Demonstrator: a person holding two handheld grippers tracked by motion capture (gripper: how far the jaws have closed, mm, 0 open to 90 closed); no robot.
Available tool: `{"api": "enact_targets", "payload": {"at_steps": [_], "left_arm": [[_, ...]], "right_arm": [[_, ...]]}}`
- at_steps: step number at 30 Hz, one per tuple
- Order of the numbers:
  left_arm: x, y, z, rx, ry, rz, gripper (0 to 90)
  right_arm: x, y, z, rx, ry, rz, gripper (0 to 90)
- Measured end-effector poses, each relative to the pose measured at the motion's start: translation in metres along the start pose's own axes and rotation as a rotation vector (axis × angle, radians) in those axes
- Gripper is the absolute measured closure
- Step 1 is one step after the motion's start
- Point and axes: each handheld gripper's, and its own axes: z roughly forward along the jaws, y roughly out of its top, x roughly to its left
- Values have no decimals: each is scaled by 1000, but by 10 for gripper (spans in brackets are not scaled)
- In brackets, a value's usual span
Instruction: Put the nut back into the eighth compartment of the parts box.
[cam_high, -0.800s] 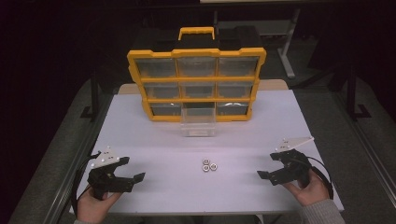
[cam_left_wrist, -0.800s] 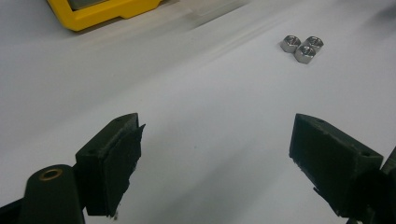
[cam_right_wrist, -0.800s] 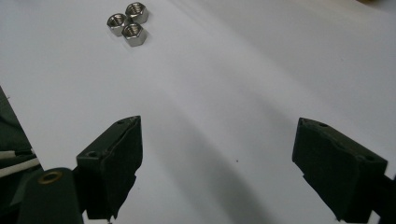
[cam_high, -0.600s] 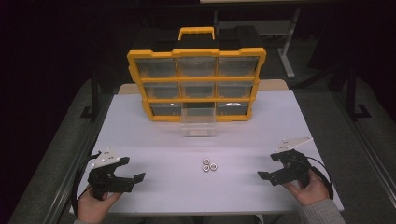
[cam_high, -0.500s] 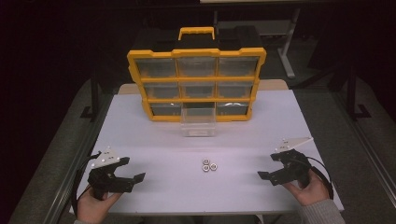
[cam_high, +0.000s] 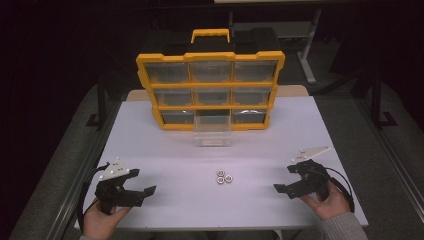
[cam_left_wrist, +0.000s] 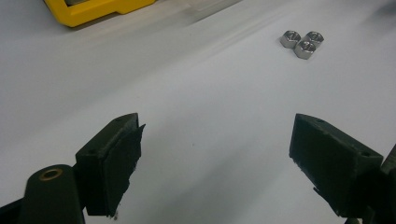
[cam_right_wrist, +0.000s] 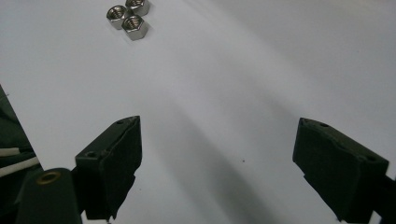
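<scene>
no readable writing; three hex nuts clustered flat, holes up; left gripper and right gripper wide open, empty

my grippers: 2 (left gripper, right gripper) | hex nuts: 3 | drawer organizer: 1, drawers: 9 | worktop: 1
</scene>
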Motion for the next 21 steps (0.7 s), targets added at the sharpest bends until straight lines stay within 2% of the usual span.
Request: {"api": "enact_targets", "payload": {"at_steps": [2,6,7,9,12,13,15,16,18,20,21], "left_arm": [[1,0,0,1,0,14,162],[0,0,1,-3,-1,-6,163],[1,1,0,-3,-1,4,162],[0,1,0,-10,-4,-9,162],[1,2,-2,-14,-2,2,163],[1,2,-2,-13,-2,-8,162],[1,2,-2,-10,2,4,162],[1,2,-2,-9,3,4,163],[0,2,-2,-8,1,-8,163],[0,2,-1,-7,-1,-1,163],[1,2,-1,2,2,22,162]], "right_arm": [[0,1,1,-1,2,1,146],[1,4,2,2,3,-7,145],[2,6,2,6,6,-9,145],[2,10,2,6,8,-21,145],[5,14,2,6,7,-22,146],[6,16,3,8,12,-22,145],[6,19,5,15,22,-25,145],[7,22,7,9,55,-16,151],[9,24,8,6,68,-23,159],[14,29,11,11,73,-37,166],[15,30,12,18,73,-46,166]]}}
